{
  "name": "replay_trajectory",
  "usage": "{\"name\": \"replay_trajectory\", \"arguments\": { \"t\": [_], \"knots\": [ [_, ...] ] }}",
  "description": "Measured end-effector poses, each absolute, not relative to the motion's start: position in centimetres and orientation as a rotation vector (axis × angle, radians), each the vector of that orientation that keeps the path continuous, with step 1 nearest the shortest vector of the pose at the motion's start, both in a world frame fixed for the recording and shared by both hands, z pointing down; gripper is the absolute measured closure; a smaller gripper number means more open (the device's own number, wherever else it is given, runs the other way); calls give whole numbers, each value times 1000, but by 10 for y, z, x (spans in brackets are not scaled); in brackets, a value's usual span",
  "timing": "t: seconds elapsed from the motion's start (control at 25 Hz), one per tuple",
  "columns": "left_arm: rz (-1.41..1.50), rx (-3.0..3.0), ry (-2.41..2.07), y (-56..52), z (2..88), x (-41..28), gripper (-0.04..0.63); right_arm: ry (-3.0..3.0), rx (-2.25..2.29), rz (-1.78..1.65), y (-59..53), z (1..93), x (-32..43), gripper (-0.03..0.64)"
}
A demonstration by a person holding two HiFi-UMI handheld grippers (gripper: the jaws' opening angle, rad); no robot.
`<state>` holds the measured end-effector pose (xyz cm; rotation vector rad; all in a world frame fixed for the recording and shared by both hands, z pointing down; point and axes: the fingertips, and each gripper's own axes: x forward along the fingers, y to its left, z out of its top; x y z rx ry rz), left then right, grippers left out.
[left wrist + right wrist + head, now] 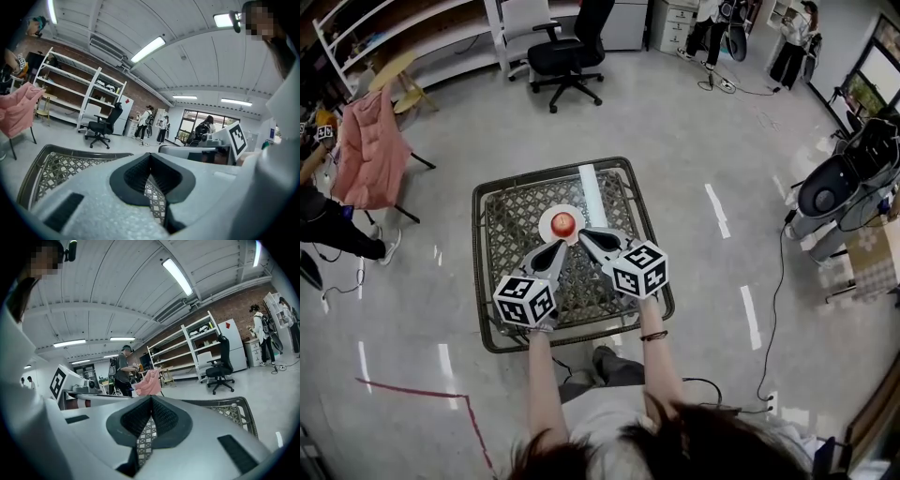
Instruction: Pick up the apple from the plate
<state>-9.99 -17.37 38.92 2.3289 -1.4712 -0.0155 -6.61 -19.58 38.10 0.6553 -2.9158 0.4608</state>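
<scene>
Both tongs are showing shut and empty. I am reading the left tongs [150, 158] with jaws meeting at the tip and only lattice visible through the gap behind them, and the right tongs [151, 400] are showing the same condition. In the head view the apple [564, 223] is sitting on the plate [546, 226], near the middle of the counter [502, 239]. The two tips are converging on it from my side. The right tip is lying just beside the plate edge, and the left tip is lying a little further back.

Hazards I am judging from this position:

1. Closed jaws advancing. If I am pushing forward without opening first, a tip is likely to strike the apple and roll it off the plate.
2. Plate shift. The plate is resting loose on open lattice, so a nudge at its rim is likely to slide or tip it.
3. Tip collision. The tongs are angling toward one point, and opening either one wide here is risking contact with the other.
4. Blind alignment. Neither gripper view is showing the apple, so I am relying on the head view alone for aim.
5. Off-centre grip. The apple is round and looking smooth, so jaws closing away from its widest part are likely to squeeze it out sideways.
</scene>
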Motion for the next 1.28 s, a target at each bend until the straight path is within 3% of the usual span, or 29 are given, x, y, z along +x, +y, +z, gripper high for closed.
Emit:
{"name": "replay_trajectory", "arguments": {
  "t": [1.28],
  "knots": [
    [93,2228,-1469,-205,453,-123,586,-2846,622,567,-227,434,-84,607]
  ]
}}
